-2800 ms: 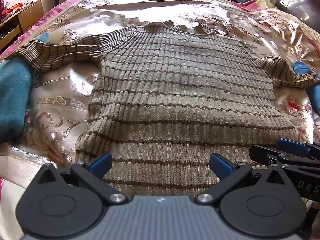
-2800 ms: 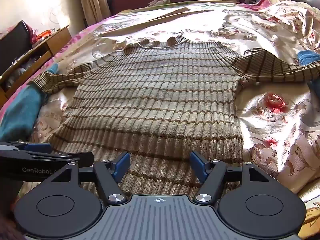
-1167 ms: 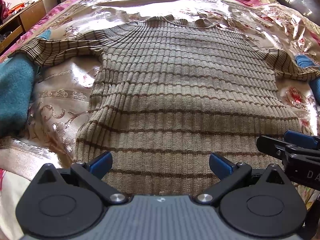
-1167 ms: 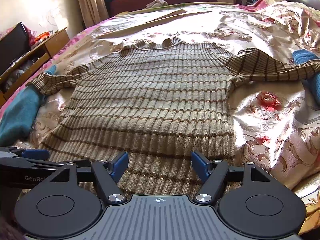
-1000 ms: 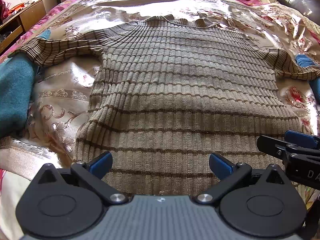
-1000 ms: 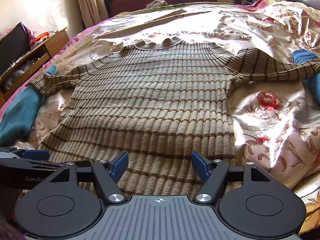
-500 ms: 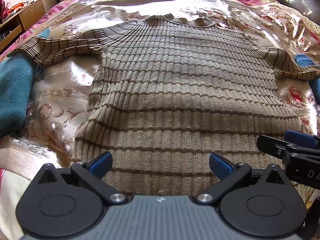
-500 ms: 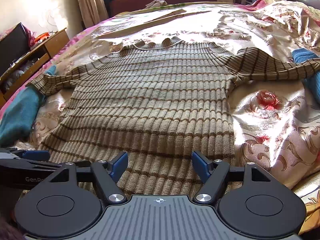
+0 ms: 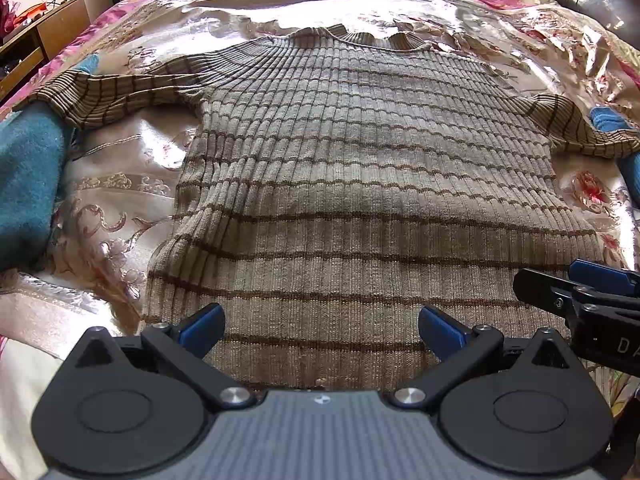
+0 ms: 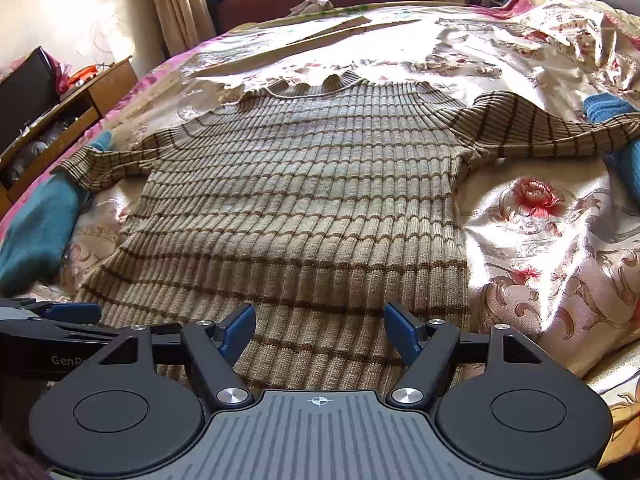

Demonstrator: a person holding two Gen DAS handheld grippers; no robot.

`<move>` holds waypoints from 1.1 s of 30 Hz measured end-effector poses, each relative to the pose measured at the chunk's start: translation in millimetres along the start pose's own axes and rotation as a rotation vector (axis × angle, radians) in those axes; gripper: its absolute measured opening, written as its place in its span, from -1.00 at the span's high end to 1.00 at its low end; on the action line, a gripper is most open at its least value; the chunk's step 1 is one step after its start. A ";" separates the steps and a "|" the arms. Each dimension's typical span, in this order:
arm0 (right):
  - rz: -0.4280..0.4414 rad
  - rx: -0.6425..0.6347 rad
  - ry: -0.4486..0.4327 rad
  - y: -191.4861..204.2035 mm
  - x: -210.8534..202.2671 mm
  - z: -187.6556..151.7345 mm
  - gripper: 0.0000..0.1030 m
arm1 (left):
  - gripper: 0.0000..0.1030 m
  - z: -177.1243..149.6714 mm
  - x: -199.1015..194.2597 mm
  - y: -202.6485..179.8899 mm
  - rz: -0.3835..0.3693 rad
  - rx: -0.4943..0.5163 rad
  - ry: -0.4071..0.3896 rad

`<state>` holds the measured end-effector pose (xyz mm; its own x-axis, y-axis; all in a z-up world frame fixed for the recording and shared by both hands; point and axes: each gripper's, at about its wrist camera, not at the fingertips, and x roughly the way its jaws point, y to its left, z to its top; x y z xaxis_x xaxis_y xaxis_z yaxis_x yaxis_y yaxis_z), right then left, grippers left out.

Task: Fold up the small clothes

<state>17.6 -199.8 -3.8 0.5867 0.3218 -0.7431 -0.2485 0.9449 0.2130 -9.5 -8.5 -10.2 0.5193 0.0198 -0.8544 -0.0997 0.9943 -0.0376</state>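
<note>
Shiny floral satin bedspread point(image 10: 540, 240) carries beige brown-striped ribbed knit sweater point(image 9: 360, 200) spread flat for folding; left claw point(image 9: 320, 330) and right claw point(image 10: 320, 330) gape empty over hem, likely to pinch it.

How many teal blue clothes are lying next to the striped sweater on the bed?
2: one teal garment under the sweater's left sleeve end, another teal piece beneath the right sleeve end. Both run out of frame, so more may be hidden.

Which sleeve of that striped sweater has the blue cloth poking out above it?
The sleeve on the right gripper's side: blue cloth shows above it. The other sleeve lies over its teal cloth.
</note>
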 end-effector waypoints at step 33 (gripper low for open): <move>0.001 0.011 0.007 -1.7 1.7 0.6 -0.43 | -1.00 0.2 1.8 -0.8 -0.006 0.000 0.012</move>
<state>19.5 -200.8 -5.1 0.5815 0.3221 -0.7471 -0.2407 0.9453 0.2202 -8.4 -9.3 -11.6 0.5095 0.0122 -0.8604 -0.0962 0.9944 -0.0429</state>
